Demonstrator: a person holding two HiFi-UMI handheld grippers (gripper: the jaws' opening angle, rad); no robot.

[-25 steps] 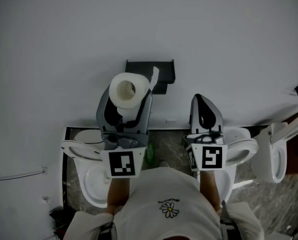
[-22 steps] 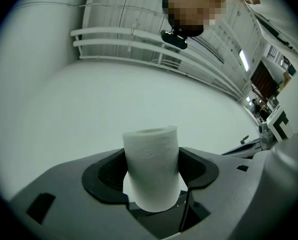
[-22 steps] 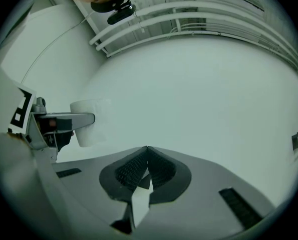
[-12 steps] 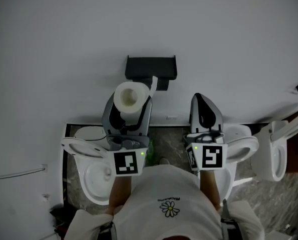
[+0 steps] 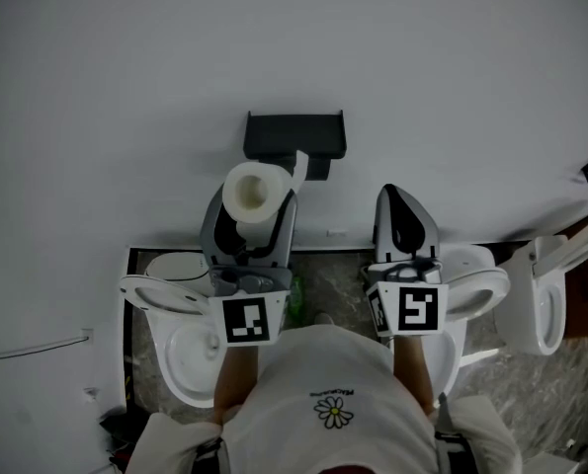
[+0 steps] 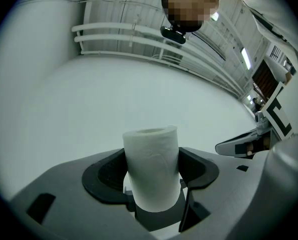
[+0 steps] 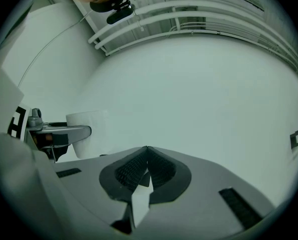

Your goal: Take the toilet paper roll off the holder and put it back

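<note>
Nearest, at the bottom of the head view: a white shirt with a small daisy print (image 5: 331, 410). Just past it, two black-and-white marker cubes (image 5: 246, 321), one on each gripper. Beneath them and to either side, white ceramic toilet bowls (image 5: 175, 358) on a grey marbled floor (image 5: 338, 275), with a small green object (image 5: 295, 304) between the bowls, too small to identify.

Further out, the left gripper (image 5: 253, 210), fingers spread wide and clamped on a white toilet paper roll (image 6: 152, 159), dark ribbed pads (image 6: 108, 173) pressed against both sides of it. Roll upright between the fingers in the left gripper view, hollow core turned toward the head camera, a loose tail of paper (image 5: 300, 166) sticking out at its right edge. To its right and apart from it, the right gripper (image 7: 147, 153), fingers closed tip to tip with nothing between them.

Beyond the roll, a black rectangular wall-mounted holder (image 5: 295, 135), with the roll off it and just short of it. Tail of paper overlapping the holder's lower part in the head view, contact not discernible. Farthest, a plain white wall (image 5: 274, 38).
</note>
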